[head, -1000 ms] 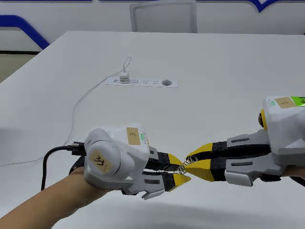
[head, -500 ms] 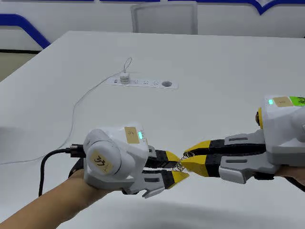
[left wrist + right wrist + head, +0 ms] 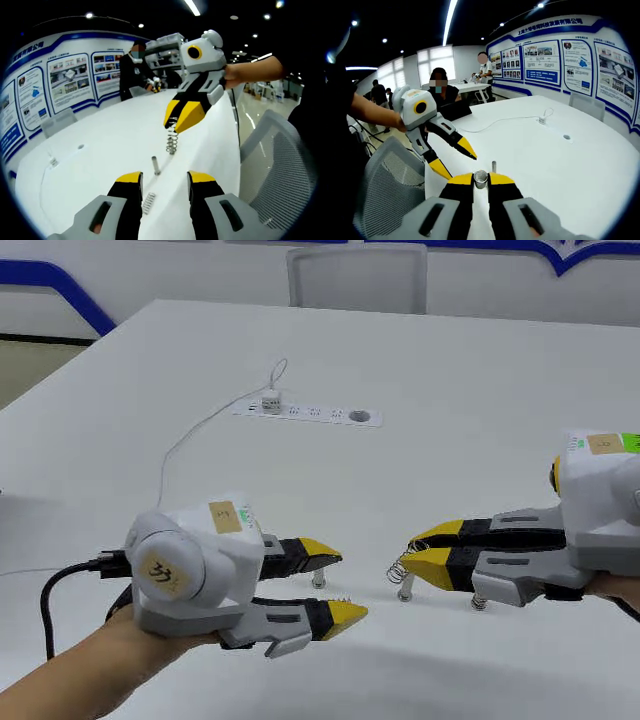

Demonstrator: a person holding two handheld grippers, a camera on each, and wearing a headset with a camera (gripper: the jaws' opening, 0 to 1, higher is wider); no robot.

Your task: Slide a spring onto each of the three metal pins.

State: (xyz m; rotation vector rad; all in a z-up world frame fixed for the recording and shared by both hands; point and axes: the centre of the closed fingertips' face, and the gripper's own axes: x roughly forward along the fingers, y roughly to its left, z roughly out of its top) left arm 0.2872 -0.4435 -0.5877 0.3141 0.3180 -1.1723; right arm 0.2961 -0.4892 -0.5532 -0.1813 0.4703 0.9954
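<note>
1. Pinching the top coil of a thin silvery wire spring (image 3: 172,140), the right gripper (image 3: 480,178) is keeping its yellow-tipped jaws almost shut on it.
2. The left gripper view is showing that spring dangling at full length below the right jaw tips, beyond an upright metal pin (image 3: 156,165) ahead of the left jaws.
3. The left gripper (image 3: 165,177) is holding its jaws wide apart and gripping nothing; a second spring (image 3: 148,202) is lying low between them.
4. The right gripper view is showing the held spring end-on, as a ring between the tips, with a pin just past them.
</note>
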